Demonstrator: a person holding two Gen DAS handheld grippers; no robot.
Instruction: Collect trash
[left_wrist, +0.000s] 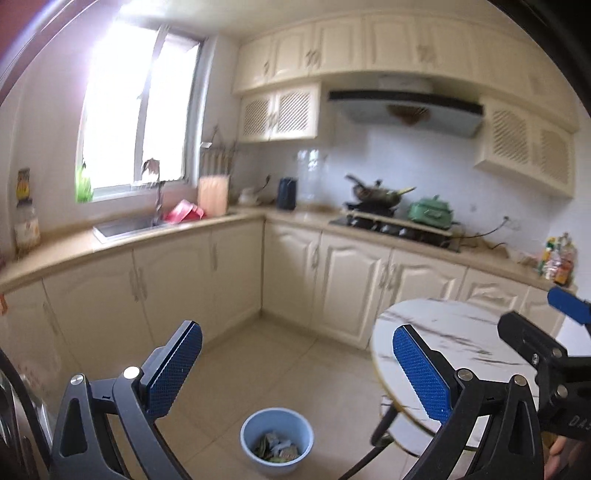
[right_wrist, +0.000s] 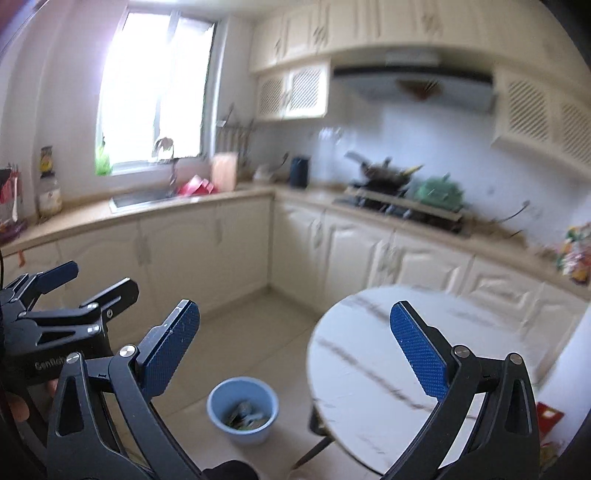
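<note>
Below, crumpled trash (left_wrist: 277, 448) fills the blue bin (left_wrist: 251, 428).

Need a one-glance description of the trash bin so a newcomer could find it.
Start at the round marble table in front of the cream kitchen cabinets. On the tiled floor just left of the table's base stands the bin, a small light-blue round bucket. It is the only blue thing on the floor, open-topped, with crumpled wrappers inside.
</note>
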